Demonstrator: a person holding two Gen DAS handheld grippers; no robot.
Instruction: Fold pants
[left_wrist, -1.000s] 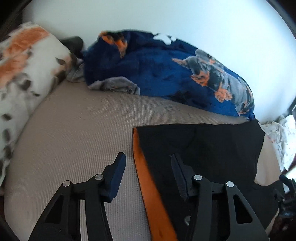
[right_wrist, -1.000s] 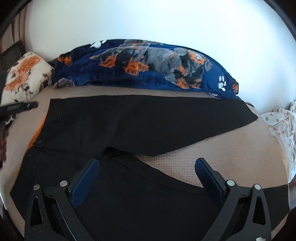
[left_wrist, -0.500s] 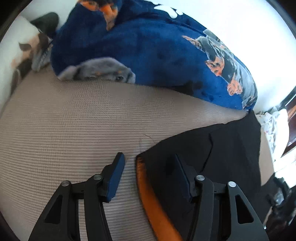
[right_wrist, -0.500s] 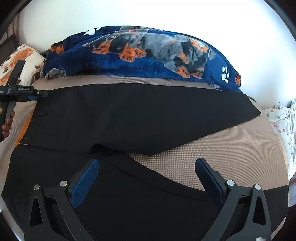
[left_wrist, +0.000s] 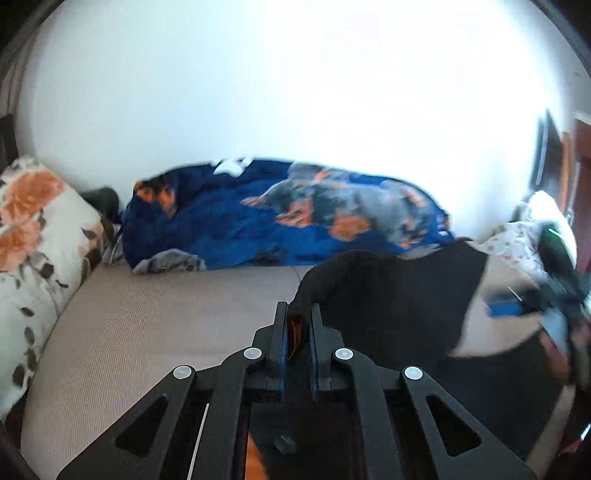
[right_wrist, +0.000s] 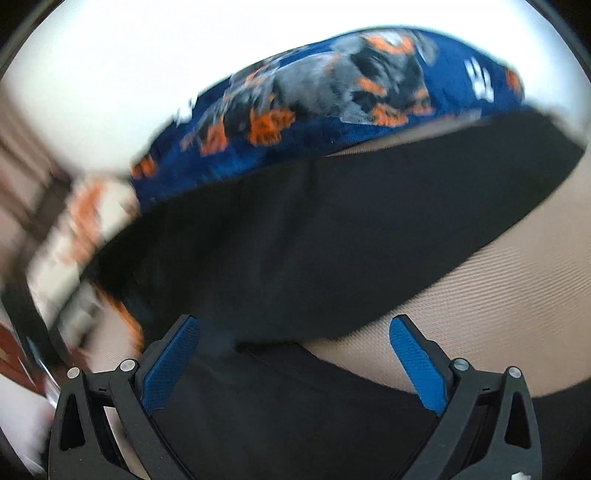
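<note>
We log the left gripper (left_wrist: 297, 314) with its jaws drawn together on a corner of the black pants (left_wrist: 391, 295); a sliver of orange lining shows in the narrow slit between the pads. The pinched corner is lifted off the beige mattress (left_wrist: 155, 325), and the cloth trails from it toward the right, where the rest lies flat on the bed.

From the right wrist camera we see the right gripper (right_wrist: 295, 354) with its jaws wide apart, blue pads (right_wrist: 170, 365) exposed and nothing between them. It hangs over the pants (right_wrist: 332, 236), about where the two legs meet. One leg stretches off to the far right along the blue dog-print blanket (right_wrist: 351, 88); the other runs under the gripper. Bare mattress (right_wrist: 509, 302) shows between the legs.

A floral pillow (left_wrist: 33, 251) sits at the left end of the bed. The right wrist view is motion-blurred at its left edge.
</note>
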